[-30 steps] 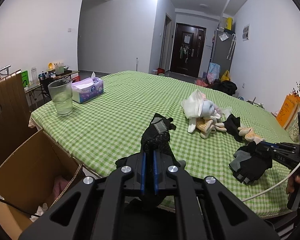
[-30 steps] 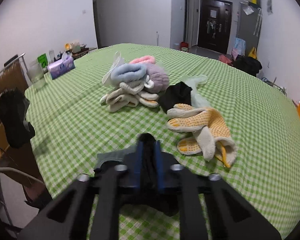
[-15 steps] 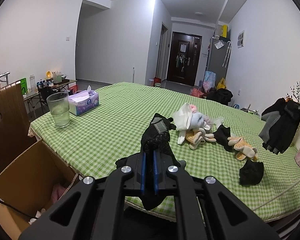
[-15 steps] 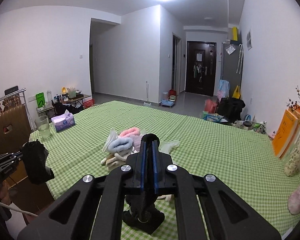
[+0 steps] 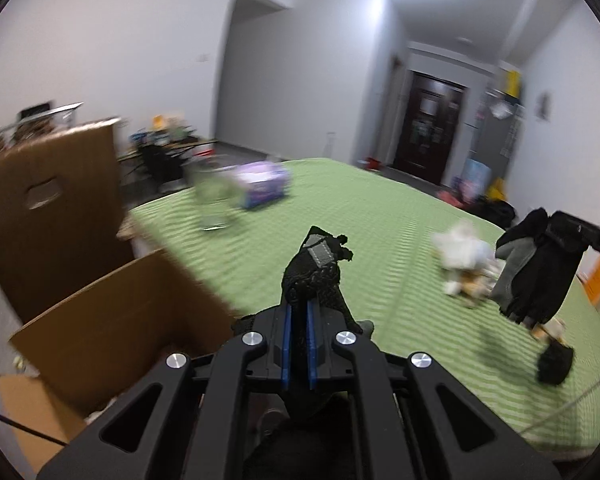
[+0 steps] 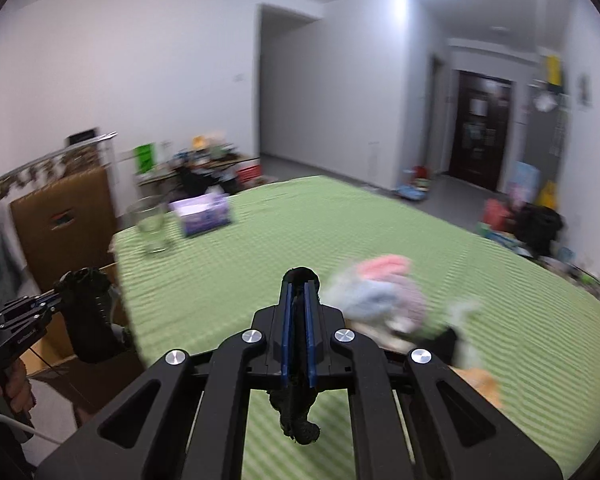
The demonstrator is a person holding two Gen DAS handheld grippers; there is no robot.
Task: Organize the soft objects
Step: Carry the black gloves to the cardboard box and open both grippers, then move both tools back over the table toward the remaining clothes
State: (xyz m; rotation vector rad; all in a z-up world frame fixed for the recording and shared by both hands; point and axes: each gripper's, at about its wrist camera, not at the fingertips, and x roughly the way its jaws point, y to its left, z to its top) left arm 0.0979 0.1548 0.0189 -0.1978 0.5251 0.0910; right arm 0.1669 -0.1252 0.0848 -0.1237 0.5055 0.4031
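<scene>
The left gripper [image 5: 298,312] was clenched on a black glove [image 5: 316,276], beside the box [image 5: 112,320] at lower left. The right gripper [image 6: 298,296] gripped another glove [image 5: 536,268]. Best to carry each fully over the box's opening before letting go. Farther off, the tabletop [image 6: 280,240] pile [image 6: 376,292] was blurred; the box's contents were hidden.
</scene>
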